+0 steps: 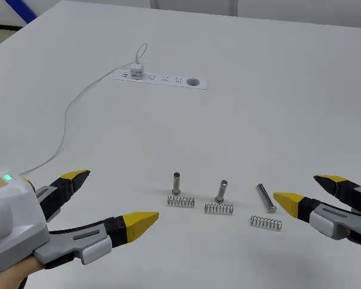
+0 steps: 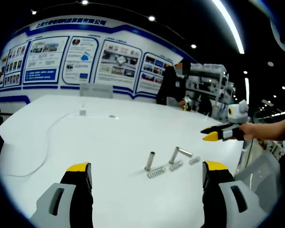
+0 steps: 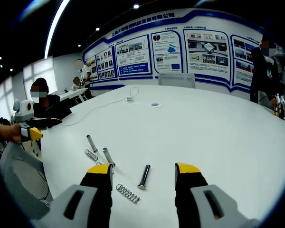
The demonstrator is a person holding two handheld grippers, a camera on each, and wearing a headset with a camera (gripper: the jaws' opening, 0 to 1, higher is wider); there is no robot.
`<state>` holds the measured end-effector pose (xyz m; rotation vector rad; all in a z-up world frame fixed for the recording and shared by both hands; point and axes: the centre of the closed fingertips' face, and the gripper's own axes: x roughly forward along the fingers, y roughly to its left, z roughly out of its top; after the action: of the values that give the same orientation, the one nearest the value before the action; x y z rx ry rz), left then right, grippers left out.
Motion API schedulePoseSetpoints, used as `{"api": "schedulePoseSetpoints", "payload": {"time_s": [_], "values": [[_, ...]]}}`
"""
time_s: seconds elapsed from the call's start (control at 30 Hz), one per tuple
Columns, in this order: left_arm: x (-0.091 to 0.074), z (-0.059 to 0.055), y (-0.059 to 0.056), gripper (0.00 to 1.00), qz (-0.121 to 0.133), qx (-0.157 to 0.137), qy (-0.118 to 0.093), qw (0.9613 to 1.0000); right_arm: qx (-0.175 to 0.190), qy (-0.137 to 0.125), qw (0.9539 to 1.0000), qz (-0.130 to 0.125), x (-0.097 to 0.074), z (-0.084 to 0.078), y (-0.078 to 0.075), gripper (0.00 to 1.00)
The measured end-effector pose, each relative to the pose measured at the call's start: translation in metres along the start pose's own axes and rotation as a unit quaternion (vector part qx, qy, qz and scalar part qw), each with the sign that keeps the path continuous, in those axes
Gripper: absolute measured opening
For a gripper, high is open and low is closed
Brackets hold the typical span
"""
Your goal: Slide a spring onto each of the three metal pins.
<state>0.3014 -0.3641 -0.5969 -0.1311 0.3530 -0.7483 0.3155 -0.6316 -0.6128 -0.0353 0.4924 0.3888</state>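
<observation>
My left gripper point(image 1: 112, 196) and right gripper point(image 1: 304, 188) have fingers apart; a rough grab could tip a standing pin point(image 1: 176, 182).

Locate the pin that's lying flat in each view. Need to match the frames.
Head view: flat pin is lower right of centre, the rightmost of the three pins.
Left gripper view: flat pin is right of centre, the farthest right of the pins.
Right gripper view: flat pin is at bottom centre, just right of a spring.
Shared landmark: the white plug with its cable, beyond the pins.
</observation>
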Motion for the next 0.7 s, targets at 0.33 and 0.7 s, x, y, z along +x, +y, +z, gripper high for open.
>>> {"api": "schedulePoseSetpoints", "payload": {"time_s": [0.33,0.7], "values": [[-0.001,0.003,0.000,0.98,-0.003,-0.019,-0.011,0.9998,-0.008,0.037,0.9992,0.014,0.036,-0.009,0.000,0.36],[0.000,0.000,-0.003,0.97,-0.010,-0.022,-0.005,0.9997,-0.022,0.082,0.9961,0.021,0.064,-0.031,-0.002,0.31]]}}
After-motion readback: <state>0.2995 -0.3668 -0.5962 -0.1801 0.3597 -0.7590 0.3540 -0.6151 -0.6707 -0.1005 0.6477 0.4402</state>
